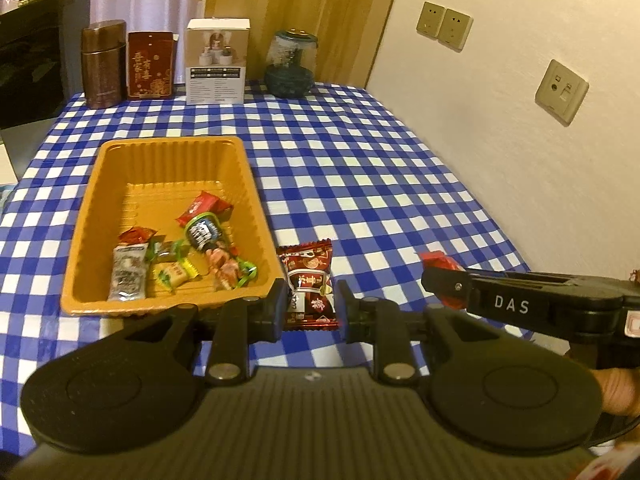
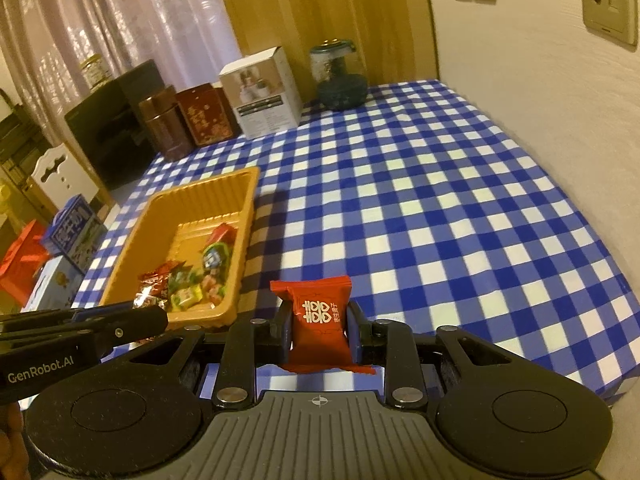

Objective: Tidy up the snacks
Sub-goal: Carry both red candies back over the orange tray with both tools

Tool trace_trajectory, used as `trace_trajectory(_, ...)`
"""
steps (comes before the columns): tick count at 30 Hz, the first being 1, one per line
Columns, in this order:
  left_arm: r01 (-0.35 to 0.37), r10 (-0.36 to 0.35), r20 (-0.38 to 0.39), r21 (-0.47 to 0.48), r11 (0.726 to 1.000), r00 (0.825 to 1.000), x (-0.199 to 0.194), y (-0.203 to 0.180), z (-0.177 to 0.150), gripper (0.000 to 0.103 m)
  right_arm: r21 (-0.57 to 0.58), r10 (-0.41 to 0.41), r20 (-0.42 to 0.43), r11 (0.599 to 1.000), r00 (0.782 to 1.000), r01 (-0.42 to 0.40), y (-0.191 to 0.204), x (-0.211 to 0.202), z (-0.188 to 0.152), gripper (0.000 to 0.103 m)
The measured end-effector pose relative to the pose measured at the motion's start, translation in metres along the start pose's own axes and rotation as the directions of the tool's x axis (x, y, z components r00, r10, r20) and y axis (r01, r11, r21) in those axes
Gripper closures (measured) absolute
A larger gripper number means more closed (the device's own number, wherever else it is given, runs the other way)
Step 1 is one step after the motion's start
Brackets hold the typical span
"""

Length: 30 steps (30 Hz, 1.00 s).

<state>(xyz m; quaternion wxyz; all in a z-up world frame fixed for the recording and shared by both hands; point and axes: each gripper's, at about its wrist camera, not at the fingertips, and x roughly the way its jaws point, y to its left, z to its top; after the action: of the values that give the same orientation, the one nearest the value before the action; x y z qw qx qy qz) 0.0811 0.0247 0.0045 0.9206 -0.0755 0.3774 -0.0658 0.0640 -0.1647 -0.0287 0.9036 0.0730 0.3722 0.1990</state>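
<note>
**Two wrapped snacks carried toward the tray**

Left wrist view: nearest the lens, the left gripper has its black fingers pinching a dark red, patterned foil snack packet by its sides, so the packet stands upright between them, lifted off the blue-and-white checked tabletop. Just beyond the left finger sits the shallow orange plastic tray, its near rim close to the gripper. Several wrapped sweets already lie in its near half. At the right edge the right gripper reaches in from the side, a bit of red wrapper showing at its tip. Along the far edge of the tabletop stand a brown tin, a red box, a white carton and a dark glass jar, well apart from the work.

Right wrist view: closest in, the right gripper's fingers clamp a plain bright red snack packet with white characters, also upright and off the cloth. The orange tray lies ahead and to the left, with the left gripper's body crossing the lower left corner.

Judgement: both packets are in the carry stage, not yet delivered. The next move calls for bringing each over the tray's rim, above a bare patch of its floor, then spreading the fingers. The left is nearer; going one at a time should keep the grippers from colliding.
</note>
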Motion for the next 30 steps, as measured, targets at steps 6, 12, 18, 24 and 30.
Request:
trace_trajectory(6, -0.02, 0.02, -0.003, -0.025, 0.999, 1.0, -0.009, 0.015, -0.01, 0.081, -0.029, 0.018, -0.009, 0.999, 1.0, -0.019, 0.017, 0.0, -0.006, 0.075)
trace_trajectory(12, -0.038, 0.038, -0.002, -0.051, 0.998, 0.999, -0.017, 0.031, -0.016, 0.081, -0.064, 0.03, -0.015, 0.997, 0.999, -0.031, 0.033, 0.001, -0.009, 0.075)
trace_trajectory(18, -0.056, 0.057, 0.0, -0.077, 0.995, 0.998, -0.023, 0.044, -0.021, 0.081, -0.094, 0.048, -0.03, 0.994, 0.998, -0.05, 0.05, 0.007, -0.012, 0.075)
trace_trajectory(24, -0.071, 0.073, 0.006, -0.104, 0.992, 0.997, -0.027, 0.058, -0.022, 0.081, -0.12, 0.067, -0.042, 0.99, 0.997, -0.072, 0.067, 0.014, -0.012, 0.075)
trace_trajectory(30, -0.084, 0.085, 0.006, -0.124, 0.989, 0.996, -0.029, 0.07, -0.021, 0.081, -0.137, 0.079, -0.054, 0.987, 0.995, -0.086, 0.08, 0.023, -0.011, 0.075)
